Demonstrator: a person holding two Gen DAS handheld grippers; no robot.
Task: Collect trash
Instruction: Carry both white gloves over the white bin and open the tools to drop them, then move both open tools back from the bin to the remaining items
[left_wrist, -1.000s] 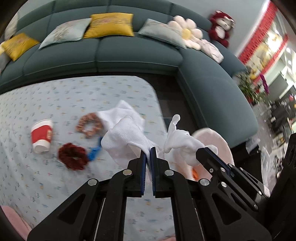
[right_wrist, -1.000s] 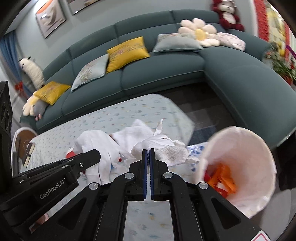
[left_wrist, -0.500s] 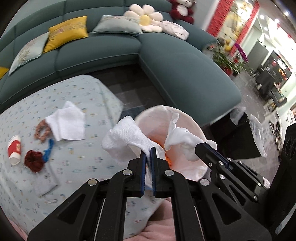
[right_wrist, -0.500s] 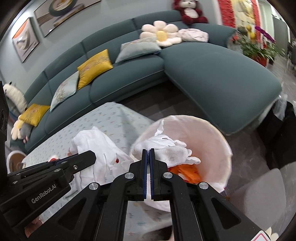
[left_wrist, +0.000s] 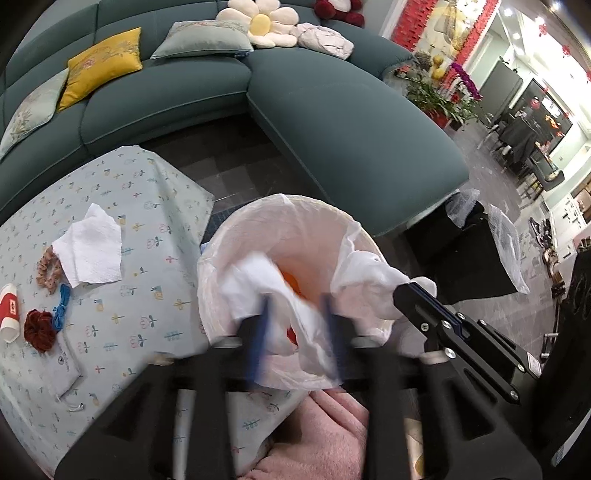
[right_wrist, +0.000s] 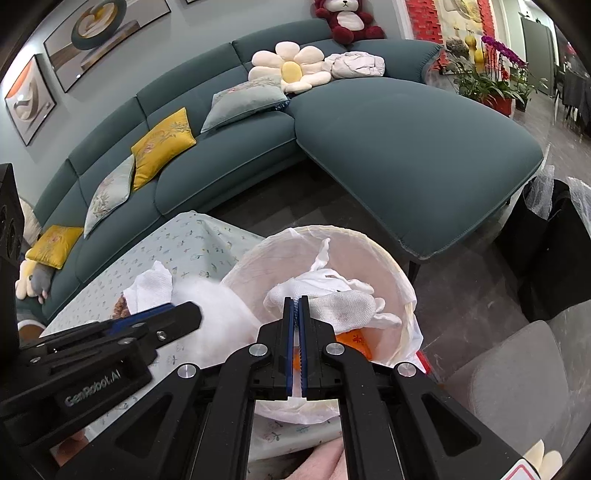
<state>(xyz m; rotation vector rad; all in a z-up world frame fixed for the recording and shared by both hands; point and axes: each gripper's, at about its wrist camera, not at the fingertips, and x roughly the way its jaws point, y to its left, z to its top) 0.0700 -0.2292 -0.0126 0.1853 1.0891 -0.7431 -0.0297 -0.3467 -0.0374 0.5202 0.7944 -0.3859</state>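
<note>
Over the white-lined round waste bin (left_wrist: 295, 229), the left tool (left_wrist: 295, 325) has just been spreading its jaws, a crumpled white tissue (left_wrist: 255, 280) loose between them; the right tool (right_wrist: 295, 306) pinches a second white tissue wad (right_wrist: 343, 302) at twelve o'clock. Best practice: release squarely above the liner, then part the right jaws too.

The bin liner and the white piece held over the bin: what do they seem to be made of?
The bin liner looks like thin, translucent plastic film: it wrinkles, and the bin shows through. The white piece in the right gripper looks like soft embossed tissue paper, matte and crumpled, though thin cloth is possible.
</note>
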